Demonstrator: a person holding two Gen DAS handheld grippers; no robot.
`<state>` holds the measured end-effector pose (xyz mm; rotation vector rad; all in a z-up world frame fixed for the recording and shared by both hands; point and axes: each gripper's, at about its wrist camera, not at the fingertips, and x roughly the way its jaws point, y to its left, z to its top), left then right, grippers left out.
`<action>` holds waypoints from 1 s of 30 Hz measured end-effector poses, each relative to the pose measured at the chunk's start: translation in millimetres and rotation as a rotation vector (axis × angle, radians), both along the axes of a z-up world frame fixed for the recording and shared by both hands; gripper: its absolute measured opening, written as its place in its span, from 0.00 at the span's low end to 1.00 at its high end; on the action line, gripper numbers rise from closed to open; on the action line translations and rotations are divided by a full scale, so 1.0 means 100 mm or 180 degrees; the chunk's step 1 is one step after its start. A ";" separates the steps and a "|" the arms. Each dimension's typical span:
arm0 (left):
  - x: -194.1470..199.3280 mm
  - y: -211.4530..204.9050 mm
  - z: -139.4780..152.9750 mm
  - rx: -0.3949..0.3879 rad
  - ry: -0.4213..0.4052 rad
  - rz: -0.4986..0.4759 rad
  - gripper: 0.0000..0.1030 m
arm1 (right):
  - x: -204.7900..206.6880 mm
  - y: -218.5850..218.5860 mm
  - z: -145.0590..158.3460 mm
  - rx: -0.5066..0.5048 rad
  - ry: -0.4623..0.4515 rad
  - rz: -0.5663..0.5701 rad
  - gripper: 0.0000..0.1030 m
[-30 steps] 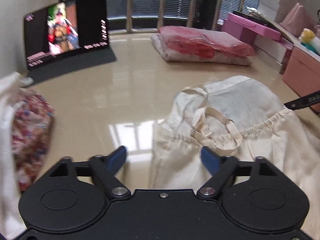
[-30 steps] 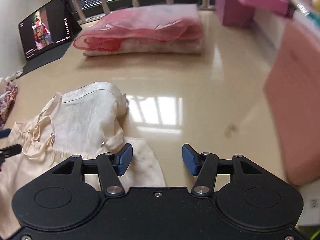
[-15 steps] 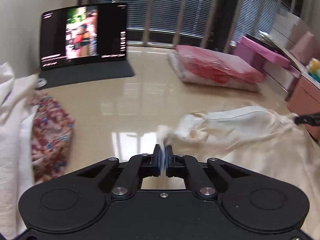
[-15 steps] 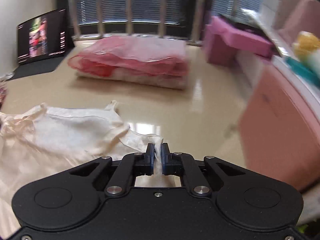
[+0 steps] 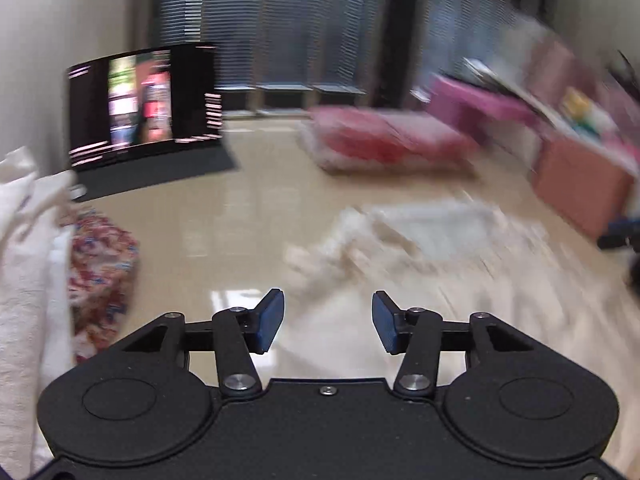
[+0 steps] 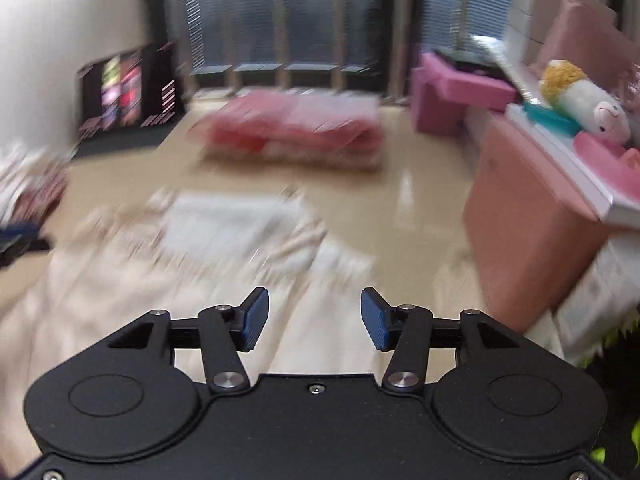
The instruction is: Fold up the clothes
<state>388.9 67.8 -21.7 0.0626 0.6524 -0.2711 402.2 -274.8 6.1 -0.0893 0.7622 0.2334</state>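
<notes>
A cream strappy garment (image 5: pixel 432 256) lies spread on the glossy beige table (image 5: pixel 248 208), blurred by motion; the right wrist view has the same cream garment (image 6: pixel 224 248) at centre left. My left gripper (image 5: pixel 328 322) hovers over its left edge, jaws opening, its blue pads apart and pressing on nothing. My right gripper (image 6: pixel 315 318) is above the garment's right side, jaws opening too, and the cloth lies below the gap, free of the pads. The tip of the right gripper shows at the right edge of the left wrist view.
A folded pink-red pile (image 5: pixel 384 144) lies at the back of the table. A tablet (image 5: pixel 144 104) with a lit screen stands back left. White and floral clothes (image 5: pixel 96 272) are heaped at the left. Pink boxes (image 6: pixel 532 216) and a plush toy (image 6: pixel 580 96) crowd the right side.
Both grippers were open, then shut on the cream garment's edges half a second ago, and now stand open with the cloth let go. Both views have pulled back and up; the garment lies flatter.
</notes>
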 end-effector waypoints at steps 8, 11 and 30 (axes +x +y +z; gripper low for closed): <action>-0.24 -0.06 -0.24 0.0286 0.0197 0.0153 0.43 | -0.60 0.23 -0.55 -0.0389 0.0076 0.0161 0.57; -0.28 0.04 -0.24 0.0425 0.0165 0.0355 0.44 | -0.51 0.28 -0.59 -0.0166 0.0012 0.0108 0.58; 0.49 -0.20 0.01 0.0374 0.0154 -0.0083 0.24 | -1.22 -0.02 -0.48 0.0273 -0.0107 -0.0133 0.58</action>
